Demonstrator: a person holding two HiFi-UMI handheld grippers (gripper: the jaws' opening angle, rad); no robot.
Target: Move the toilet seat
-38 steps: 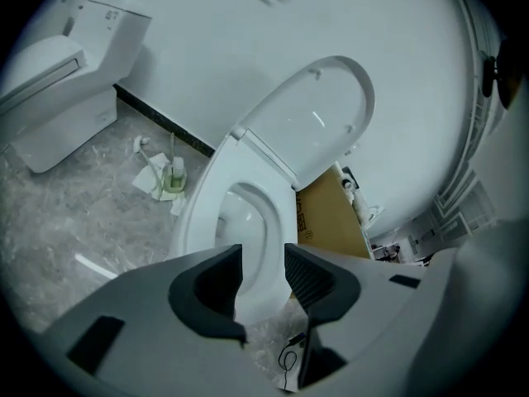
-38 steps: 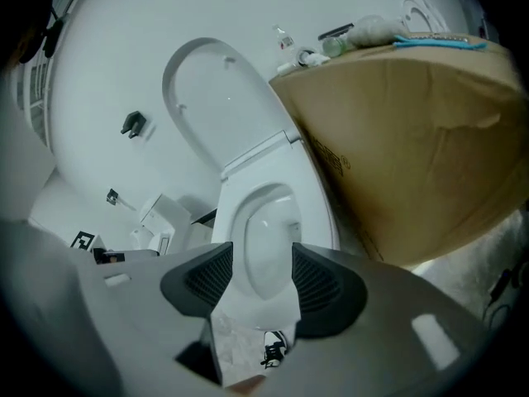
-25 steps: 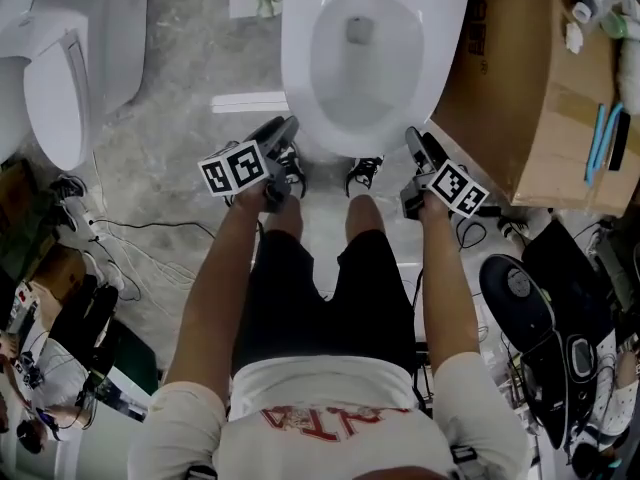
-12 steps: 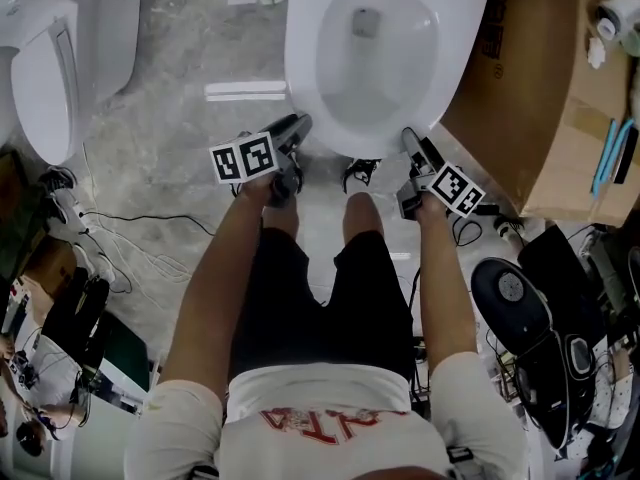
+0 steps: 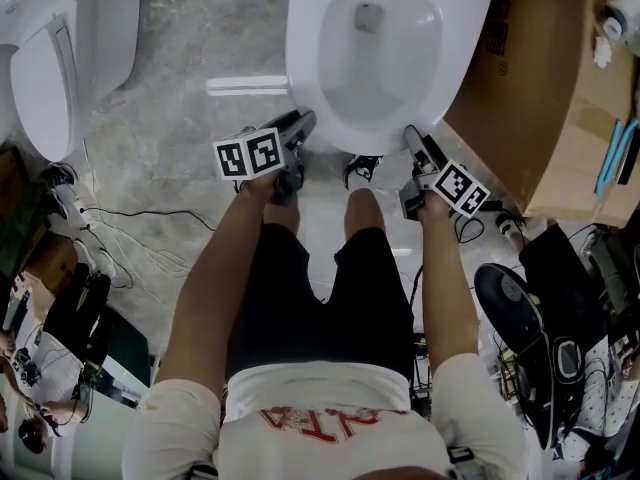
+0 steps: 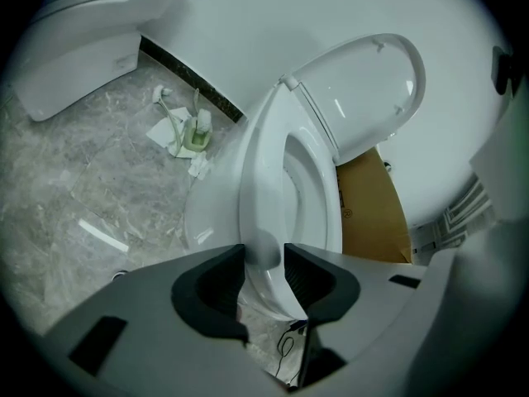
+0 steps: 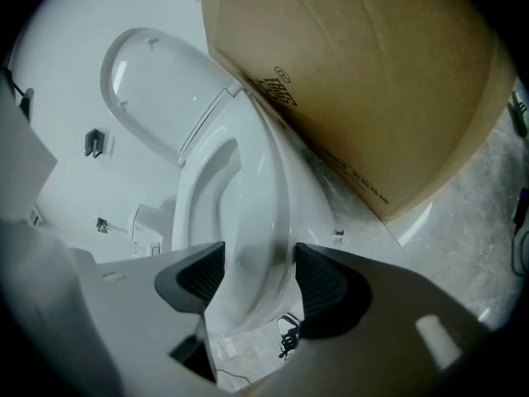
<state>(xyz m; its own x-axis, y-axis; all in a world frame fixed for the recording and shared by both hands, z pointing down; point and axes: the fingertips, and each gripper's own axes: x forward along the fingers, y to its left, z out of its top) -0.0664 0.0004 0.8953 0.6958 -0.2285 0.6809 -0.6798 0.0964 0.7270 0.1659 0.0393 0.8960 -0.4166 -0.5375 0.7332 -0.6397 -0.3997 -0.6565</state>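
A white toilet stands ahead of me with its lid (image 6: pixel 364 89) raised. Its seat (image 5: pixel 305 68) lies flat on the bowl. My left gripper (image 5: pixel 300 126) is at the front-left of the rim. In the left gripper view its jaws (image 6: pixel 264 271) stand narrow, pressed on the front edge of the seat (image 6: pixel 264 180). My right gripper (image 5: pixel 410 138) is at the front-right of the rim. There the jaws (image 7: pixel 259 279) stand wide apart, with the front of the seat (image 7: pixel 248 213) between them and not gripped.
A large cardboard box (image 5: pixel 540 78) stands tight against the toilet's right side. A second toilet (image 5: pixel 40 78) is at the left. Cables (image 5: pixel 130 248) trail over the marble floor at the left, and black equipment (image 5: pixel 510 298) lies at the right. The person's legs stand right before the bowl.
Both grippers have moved a little forward to the toilet's front rim. The left one now sits on the seat's edge.
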